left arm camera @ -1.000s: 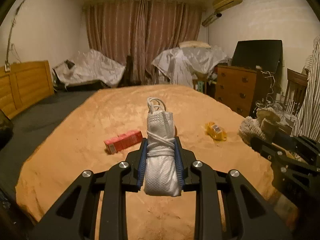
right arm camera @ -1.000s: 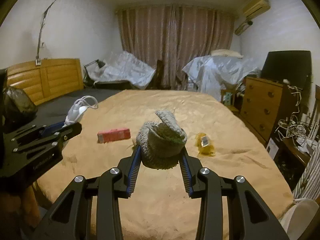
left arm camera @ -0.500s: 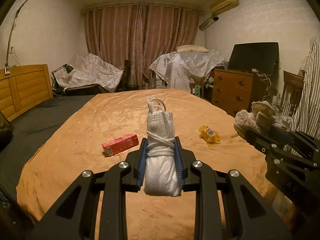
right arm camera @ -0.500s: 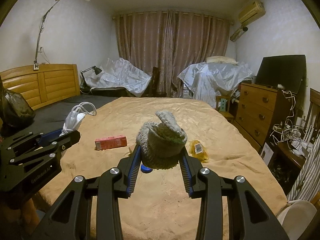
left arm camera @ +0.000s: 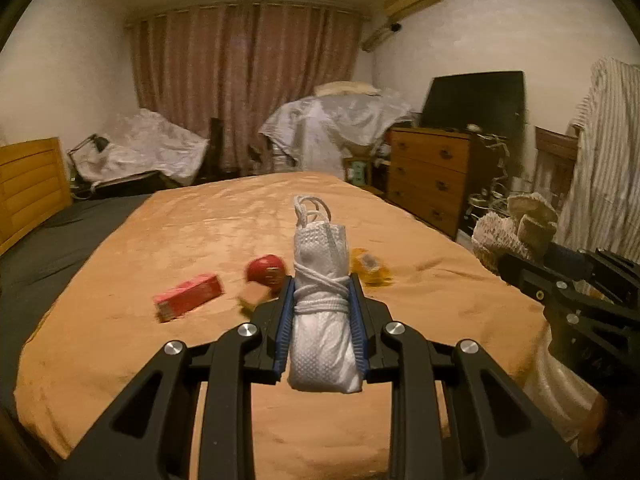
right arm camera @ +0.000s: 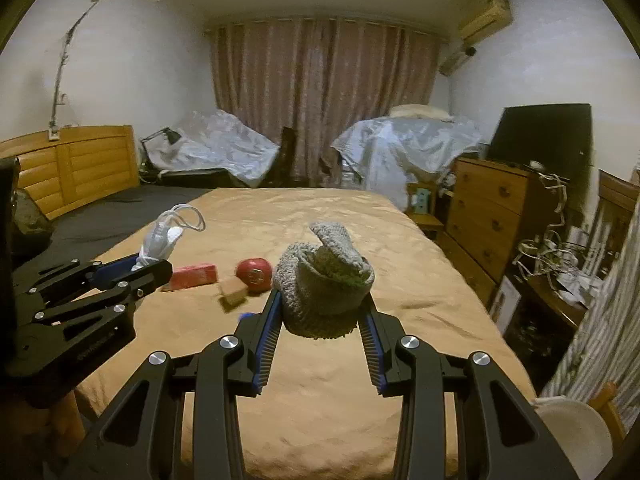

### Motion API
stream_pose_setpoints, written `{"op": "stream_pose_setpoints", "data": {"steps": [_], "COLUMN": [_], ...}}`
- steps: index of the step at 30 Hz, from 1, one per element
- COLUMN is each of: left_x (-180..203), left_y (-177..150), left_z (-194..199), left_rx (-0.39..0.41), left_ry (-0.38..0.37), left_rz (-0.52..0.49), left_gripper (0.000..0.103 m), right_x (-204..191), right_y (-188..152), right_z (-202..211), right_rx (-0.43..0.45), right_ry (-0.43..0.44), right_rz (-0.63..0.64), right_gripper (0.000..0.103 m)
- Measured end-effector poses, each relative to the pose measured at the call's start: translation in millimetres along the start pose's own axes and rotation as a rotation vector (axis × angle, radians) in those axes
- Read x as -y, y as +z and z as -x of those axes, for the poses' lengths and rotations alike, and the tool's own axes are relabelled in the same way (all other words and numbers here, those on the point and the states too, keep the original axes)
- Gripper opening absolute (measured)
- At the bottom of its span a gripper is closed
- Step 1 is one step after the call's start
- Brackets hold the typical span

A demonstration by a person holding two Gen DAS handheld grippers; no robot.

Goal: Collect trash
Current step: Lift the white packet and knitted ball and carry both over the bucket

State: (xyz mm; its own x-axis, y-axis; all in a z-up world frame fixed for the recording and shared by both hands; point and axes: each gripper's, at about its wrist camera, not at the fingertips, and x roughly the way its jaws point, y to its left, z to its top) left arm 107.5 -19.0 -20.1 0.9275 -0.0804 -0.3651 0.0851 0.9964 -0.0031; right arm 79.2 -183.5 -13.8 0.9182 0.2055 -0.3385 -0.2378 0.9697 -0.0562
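Observation:
My left gripper is shut on a rolled white face mask bound with its ear loops, held above the orange bedspread. My right gripper is shut on a rolled grey knitted sock. On the bed lie a red carton, a red round object, a small tan box and a yellow wrapper. A blue bit shows by the right fingers. Each gripper shows in the other's view: the right one, the left one.
A wooden dresser with a dark screen stands right of the bed. A wooden headboard is at the left. Covered furniture and curtains are at the far end. A striped garment hangs at right.
Both grippers have drawn back and risen a little, still holding mask and sock. A red round object and tan box now show on the bed beside the red carton.

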Motion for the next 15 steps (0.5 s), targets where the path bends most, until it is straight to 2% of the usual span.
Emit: {"op": "stream_pose_setpoints", "data": {"steps": [15], "left_x": [95], "left_y": [8], "left_z": [-13], "left_rx": [-0.024], "left_ry": [-0.19], "left_rz": [-0.095], "left_gripper": [0.024], "right_x": [139], "right_y": [-26], "right_z": [65], "right_rx": [-0.055], "right_ry": [-0.171], "right_rz": [-0.088], "right_gripper": [0.039]}}
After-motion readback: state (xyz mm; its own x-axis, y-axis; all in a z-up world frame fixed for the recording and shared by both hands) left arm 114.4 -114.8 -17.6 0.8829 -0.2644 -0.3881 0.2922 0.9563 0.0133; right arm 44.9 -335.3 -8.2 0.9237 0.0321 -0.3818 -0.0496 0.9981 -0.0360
